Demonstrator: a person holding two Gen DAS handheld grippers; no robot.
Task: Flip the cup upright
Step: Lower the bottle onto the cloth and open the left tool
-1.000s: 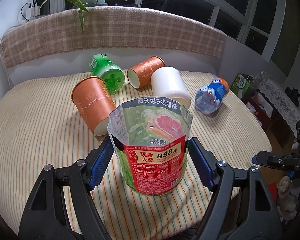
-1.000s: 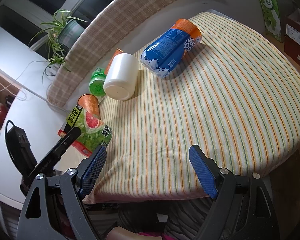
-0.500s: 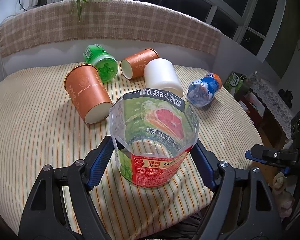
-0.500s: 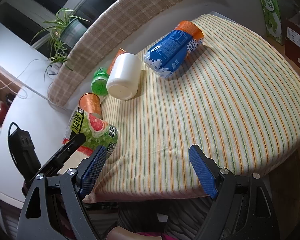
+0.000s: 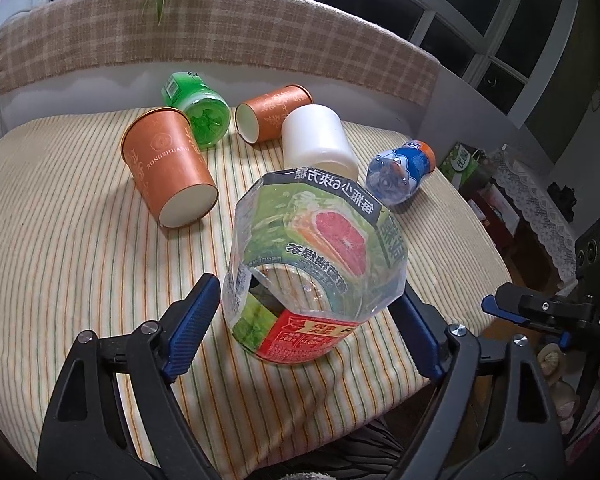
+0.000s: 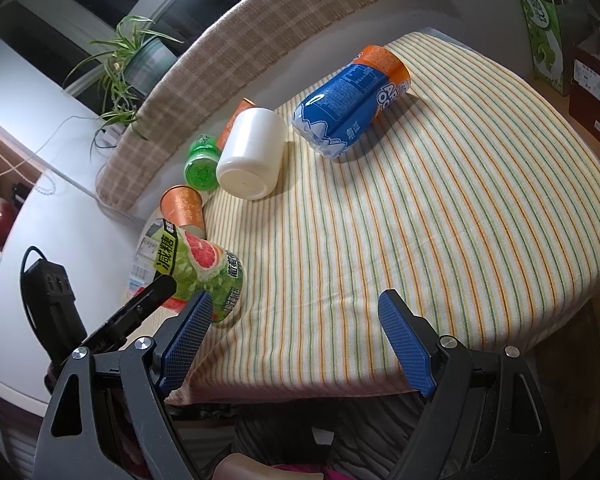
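A clear plastic cup with a green and red grapefruit label (image 5: pixel 316 276) stands between the fingers of my left gripper (image 5: pixel 304 332), tilted toward the camera so its open mouth shows. The blue pads sit at its two sides; the left pad shows a small gap. In the right wrist view the same cup (image 6: pixel 200 272) leans at the table's near left edge beside the left gripper's finger. My right gripper (image 6: pixel 296 344) is open and empty over the front edge of the striped table (image 6: pixel 420 220).
Lying on their sides on the striped cloth (image 5: pixel 60 240): two orange paper cups (image 5: pixel 168 168) (image 5: pixel 272 116), a white cup (image 5: pixel 320 144), a green cup (image 5: pixel 200 112), a blue and orange bottle (image 5: pixel 404 168). A checked backrest (image 5: pixel 220 36) runs behind. The right gripper's tip (image 5: pixel 540 312) is at right.
The left gripper has risen and pitched down over the grapefruit cup, so its mouth now faces the camera. In the right wrist view the cup has tipped further. The right gripper has barely moved.
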